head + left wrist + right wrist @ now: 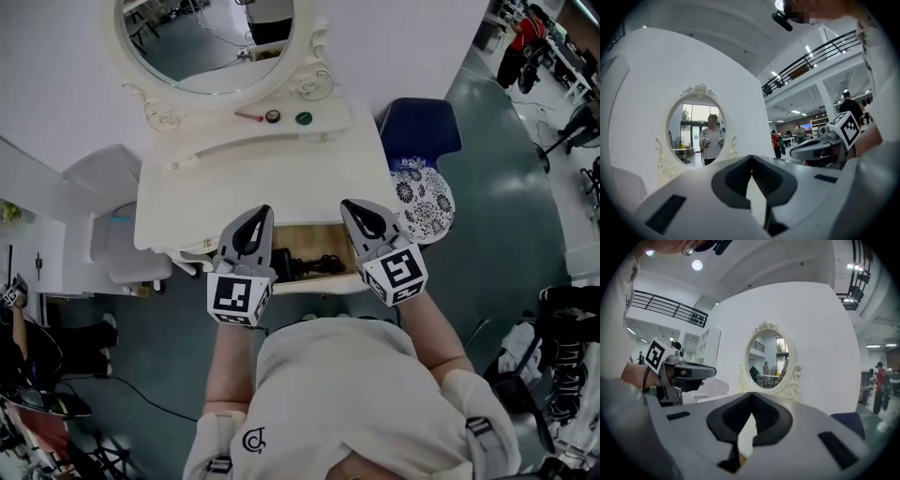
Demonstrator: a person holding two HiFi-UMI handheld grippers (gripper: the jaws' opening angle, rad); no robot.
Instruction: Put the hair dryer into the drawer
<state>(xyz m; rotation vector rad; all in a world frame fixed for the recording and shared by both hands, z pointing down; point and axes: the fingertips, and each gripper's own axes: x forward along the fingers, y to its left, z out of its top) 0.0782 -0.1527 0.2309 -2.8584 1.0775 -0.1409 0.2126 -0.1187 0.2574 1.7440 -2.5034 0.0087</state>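
Observation:
The black hair dryer (305,263) lies with its cord inside the open wooden drawer (330,242) of the cream vanity table (272,173). Both grippers are held level over the drawer's front, side by side and apart. My left gripper (262,210) is shut with nothing between its jaws, and in the left gripper view its tips (751,157) meet. My right gripper (349,204) is also shut and empty, its tips (751,393) closed in the right gripper view. Each gripper shows in the other's view: the right one (820,147) and the left one (689,372).
An oval mirror (208,42) stands at the back of the table, with a red stick (248,116), a black ring (273,116) and a green disc (303,118) below it. A blue chair (422,127) and patterned cushion (422,202) stand right, a white chair (117,225) left.

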